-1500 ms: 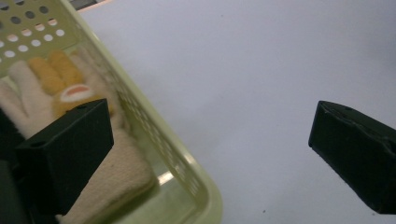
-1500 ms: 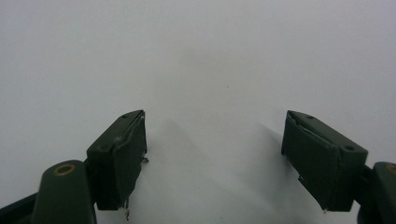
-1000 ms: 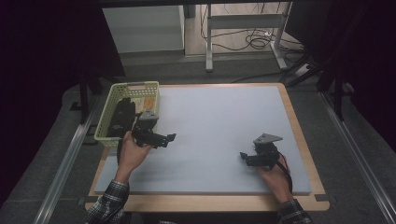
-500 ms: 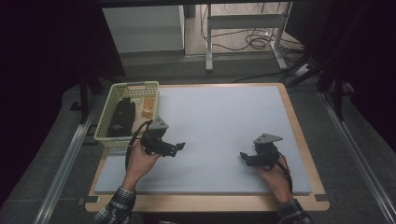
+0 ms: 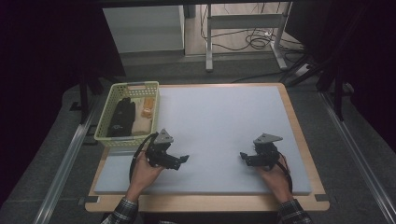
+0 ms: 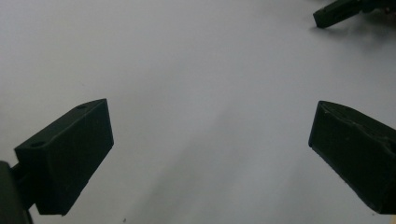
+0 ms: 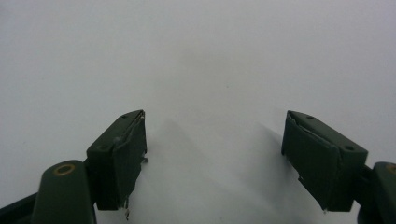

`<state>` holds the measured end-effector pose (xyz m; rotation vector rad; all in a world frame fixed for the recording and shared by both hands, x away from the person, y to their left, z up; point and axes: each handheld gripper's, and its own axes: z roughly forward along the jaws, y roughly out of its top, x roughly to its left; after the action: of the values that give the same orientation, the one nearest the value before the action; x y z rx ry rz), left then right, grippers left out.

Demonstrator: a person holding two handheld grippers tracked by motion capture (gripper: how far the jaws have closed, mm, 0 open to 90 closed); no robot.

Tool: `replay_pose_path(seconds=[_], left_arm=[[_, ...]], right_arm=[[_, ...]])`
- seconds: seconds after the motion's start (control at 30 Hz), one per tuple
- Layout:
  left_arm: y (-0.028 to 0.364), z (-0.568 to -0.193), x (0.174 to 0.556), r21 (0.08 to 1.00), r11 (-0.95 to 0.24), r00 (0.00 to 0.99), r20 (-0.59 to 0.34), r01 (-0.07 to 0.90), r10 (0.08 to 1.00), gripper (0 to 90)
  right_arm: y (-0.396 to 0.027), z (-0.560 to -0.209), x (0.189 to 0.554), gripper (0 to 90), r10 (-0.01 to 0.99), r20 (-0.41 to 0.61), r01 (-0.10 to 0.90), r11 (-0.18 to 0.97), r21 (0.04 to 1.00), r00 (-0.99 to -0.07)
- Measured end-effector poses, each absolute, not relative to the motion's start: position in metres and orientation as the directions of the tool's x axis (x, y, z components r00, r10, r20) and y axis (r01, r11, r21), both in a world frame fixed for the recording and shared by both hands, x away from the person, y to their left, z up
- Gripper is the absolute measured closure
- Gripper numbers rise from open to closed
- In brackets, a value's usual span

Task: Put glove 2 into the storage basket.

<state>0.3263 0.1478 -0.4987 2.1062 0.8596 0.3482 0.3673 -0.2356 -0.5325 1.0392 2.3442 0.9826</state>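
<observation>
Left gripper (image 5: 183, 160): held in the left hand (image 5: 145, 171) over the near left part of the grey mat (image 5: 224, 116); jaws were seen spread wide in the left gripper view (image 6: 210, 154), nothing between them, only bare mat beneath; jaw tips were pointed toward the middle of the mat. Right gripper (image 5: 243, 156): held in the right hand (image 5: 273, 176) over the near right part of the mat, well apart from the left gripper; jaws were likewise found wide in the right gripper view (image 7: 215, 158), with nothing gripped and plain mat between them; its jaw tip was also caught at the upper right corner of the left gripper view (image 6: 334, 12). Basket (image 5: 106, 122): pale yellow-green, slatted, set at the far left edge of the mat, just beyond the left gripper and not touched by it. Contents of basket: a black object (image 5: 121, 117) laid along its left side; a pale cloth-like item (image 5: 139, 124) beside that; a small orange object (image 5: 147, 106) toward the far right corner; exact nature of each could not be told. Table (image 5: 306, 154): wooden, its edge shown around the mat. Sleeves (image 5: 122, 213): checked, entered from the near edge.
</observation>
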Motion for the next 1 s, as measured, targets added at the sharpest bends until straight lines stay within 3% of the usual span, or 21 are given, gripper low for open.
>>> replay_pose_path(seconds=[0.37, 0.67, 1.0], left_arm=[[0.156, -0.526, 0.317, 0.756, -0.441, 0.725, -0.064, 0.483, 0.685, 0.2], [0.147, -0.548, 0.315, 0.690, -0.526, 0.727, 0.000, 0.497, 0.687, 0.0], [0.147, -0.550, 0.318, 0.689, -0.507, 0.724, -0.038, 0.518, 0.689, 0.0]], right_arm=[[-0.235, -0.533, 0.367, 21.8, 0.759, -0.069, 0.483, 0.479, 0.733, -0.647], [-0.236, -0.533, 0.367, 21.8, 0.759, -0.068, 0.484, 0.478, 0.733, -0.647], [-0.235, -0.533, 0.367, 21.8, 0.759, -0.069, 0.483, 0.479, 0.733, -0.647]])
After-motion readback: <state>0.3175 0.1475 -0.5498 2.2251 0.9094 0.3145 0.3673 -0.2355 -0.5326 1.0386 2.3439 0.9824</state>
